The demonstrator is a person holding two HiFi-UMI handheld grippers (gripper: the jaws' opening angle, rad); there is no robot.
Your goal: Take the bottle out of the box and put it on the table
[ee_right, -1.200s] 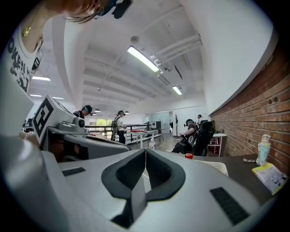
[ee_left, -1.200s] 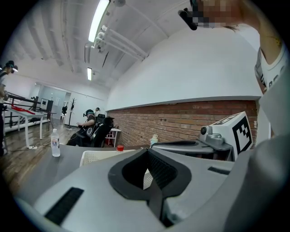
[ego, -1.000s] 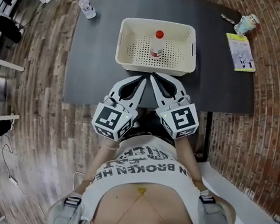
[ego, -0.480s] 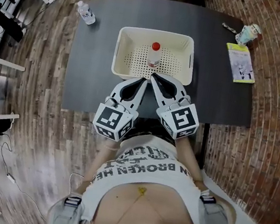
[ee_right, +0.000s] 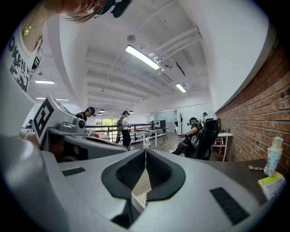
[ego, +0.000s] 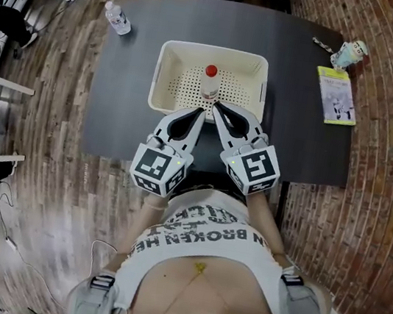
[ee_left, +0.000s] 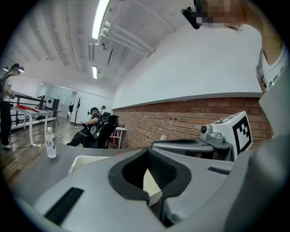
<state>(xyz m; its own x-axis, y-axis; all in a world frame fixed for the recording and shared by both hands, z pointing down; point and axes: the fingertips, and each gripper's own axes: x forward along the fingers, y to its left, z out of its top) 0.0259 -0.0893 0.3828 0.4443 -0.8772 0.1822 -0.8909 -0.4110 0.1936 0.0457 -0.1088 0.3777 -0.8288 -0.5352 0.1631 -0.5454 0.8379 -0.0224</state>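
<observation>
A clear bottle with a red cap (ego: 209,80) stands upright inside the cream perforated box (ego: 167,73) on the dark table (ego: 123,103). Both grippers are held level side by side just in front of the box. My left gripper (ego: 202,112) is shut and empty, with its tips at the box's near rim. My right gripper (ego: 216,106) is also shut and empty, its tips reaching the near rim below the bottle. In the left gripper view the jaws (ee_left: 147,151) meet with the box (ee_left: 84,161) behind them. The right gripper view shows the jaws (ee_right: 145,150) closed, with box mesh (ee_right: 141,191) in the gap.
A second clear water bottle (ego: 119,18) stands at the table's far left corner. A yellow booklet (ego: 335,95) and a small cup (ego: 348,53) are at the far right. A brick wall runs along the right side, with wood floor on the left. People sit and stand far off.
Both grippers have moved forward together toward the box. Their tips, which were short of its near rim, now reach it. Both stay shut.
</observation>
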